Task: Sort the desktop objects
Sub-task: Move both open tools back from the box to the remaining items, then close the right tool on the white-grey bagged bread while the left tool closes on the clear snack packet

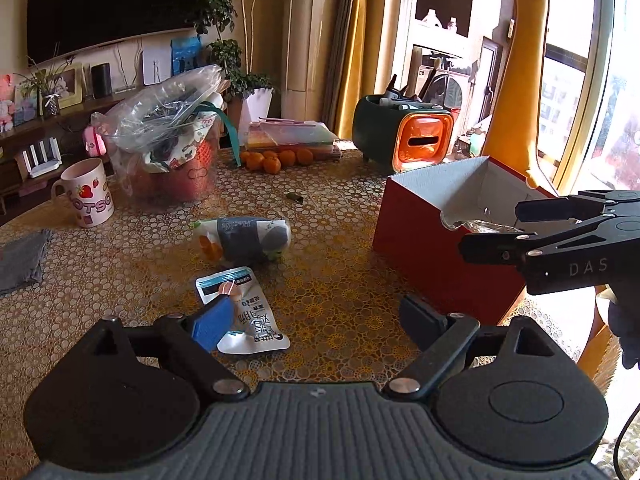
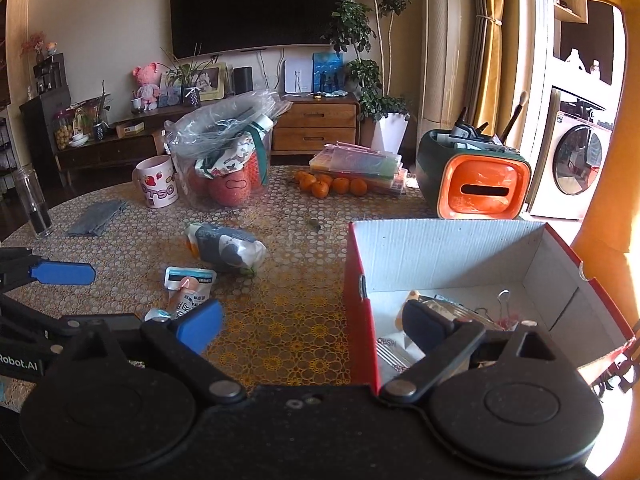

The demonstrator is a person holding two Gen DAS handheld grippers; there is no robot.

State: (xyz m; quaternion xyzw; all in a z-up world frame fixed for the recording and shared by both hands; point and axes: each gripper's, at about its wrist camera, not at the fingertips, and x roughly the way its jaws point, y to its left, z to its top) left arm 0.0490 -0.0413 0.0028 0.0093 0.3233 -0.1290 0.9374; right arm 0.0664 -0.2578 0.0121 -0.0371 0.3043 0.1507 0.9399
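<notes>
Left gripper (image 1: 316, 320), open and empty, is nearest the sachet (image 1: 244, 312) at its ten o'clock; sachet's long axis runs twelve-to-six. Right gripper (image 2: 316, 326) gapes empty over the box (image 2: 460, 248) rim.

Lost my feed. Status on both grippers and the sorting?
Left gripper open, empty, over white snack packet. Right gripper open, empty, astride near wall of red box. Wrapped bundle still on table. Nothing in the way.
</notes>
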